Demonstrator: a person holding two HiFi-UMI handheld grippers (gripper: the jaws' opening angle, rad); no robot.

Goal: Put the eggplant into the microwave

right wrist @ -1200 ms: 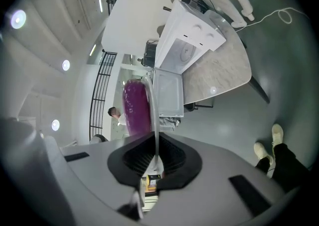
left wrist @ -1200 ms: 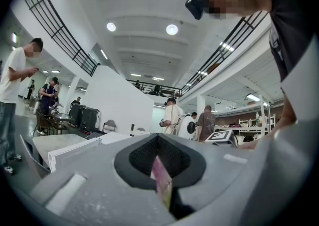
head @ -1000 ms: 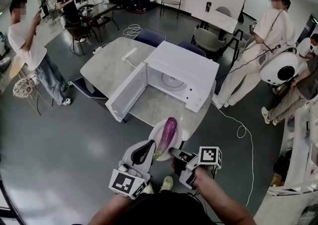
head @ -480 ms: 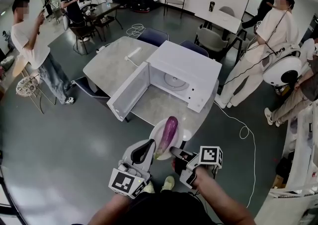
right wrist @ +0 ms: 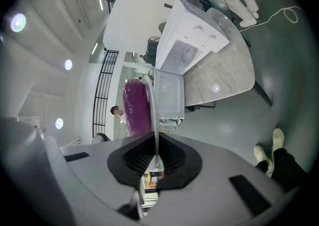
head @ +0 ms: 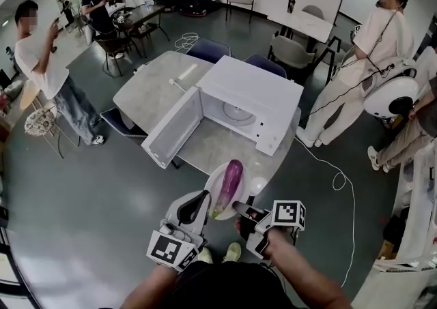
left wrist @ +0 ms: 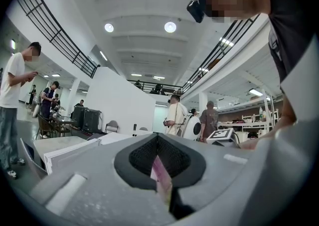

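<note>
A purple eggplant (head: pixel 230 183) lies on a white plate (head: pixel 218 195) held in the air just before the table's near edge. My left gripper (head: pixel 203 200) is shut on the plate's left rim, and my right gripper (head: pixel 239 207) is shut on its near right rim. In the right gripper view the plate (right wrist: pixel 152 115) runs edge-on into the right gripper (right wrist: pixel 156 156), with the eggplant (right wrist: pixel 135 108) beside it. The left gripper (left wrist: pixel 158 167) shows a thin pale rim between its jaws. The white microwave (head: pixel 249 106) stands on the table with its door (head: pixel 174 127) swung open to the left, cavity facing me.
The grey marble table (head: pixel 157 93) also carries a white bar-shaped object (head: pixel 179 74). Chairs (head: pixel 205 50) stand behind the table. One person (head: pixel 41 62) stands at the left, another (head: pixel 369 55) at the right. A white cable (head: pixel 334 178) trails over the floor on the right.
</note>
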